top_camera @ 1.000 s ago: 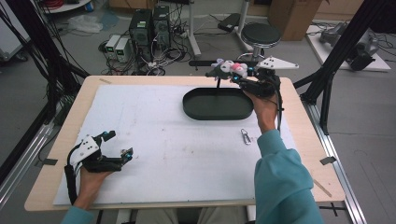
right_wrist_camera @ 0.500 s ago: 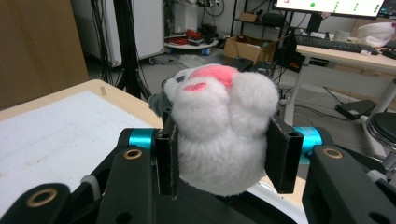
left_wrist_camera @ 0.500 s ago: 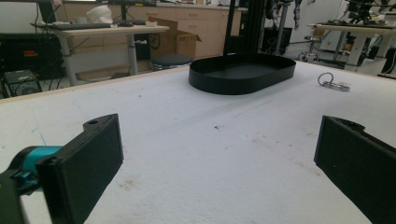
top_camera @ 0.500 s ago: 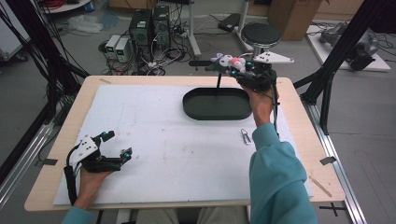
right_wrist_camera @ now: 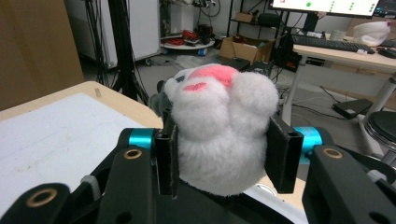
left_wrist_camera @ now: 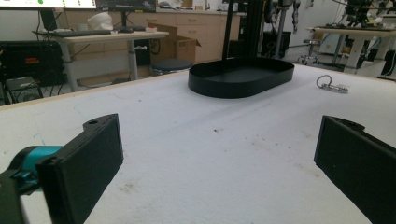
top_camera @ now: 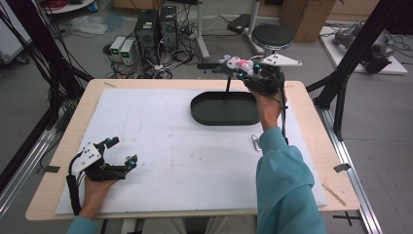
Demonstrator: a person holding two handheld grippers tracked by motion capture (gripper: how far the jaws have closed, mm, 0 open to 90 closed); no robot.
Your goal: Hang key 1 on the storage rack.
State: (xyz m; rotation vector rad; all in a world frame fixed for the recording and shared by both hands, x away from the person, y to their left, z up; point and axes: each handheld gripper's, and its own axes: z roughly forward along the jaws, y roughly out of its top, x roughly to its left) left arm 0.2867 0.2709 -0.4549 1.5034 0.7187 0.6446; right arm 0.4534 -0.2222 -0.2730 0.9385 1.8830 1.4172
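Overhead, your right hand-held gripper [top_camera: 239,65] carries the plush toy [top_camera: 234,62] above the far rim of the black tray [top_camera: 225,108], likely for dropping in; your left hand-held gripper [top_camera: 122,152] rests spread on the white surface [top_camera: 175,146]. Its own view confirms jaws apart, tray ahead. The right view shows jaws clamped on the plush, cluttered lab beyond

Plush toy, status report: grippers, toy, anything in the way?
Right gripper shut on plush toy, held above far rim of black tray. Left gripper open, resting on mat. Keyring lies beside tray, not in the way.
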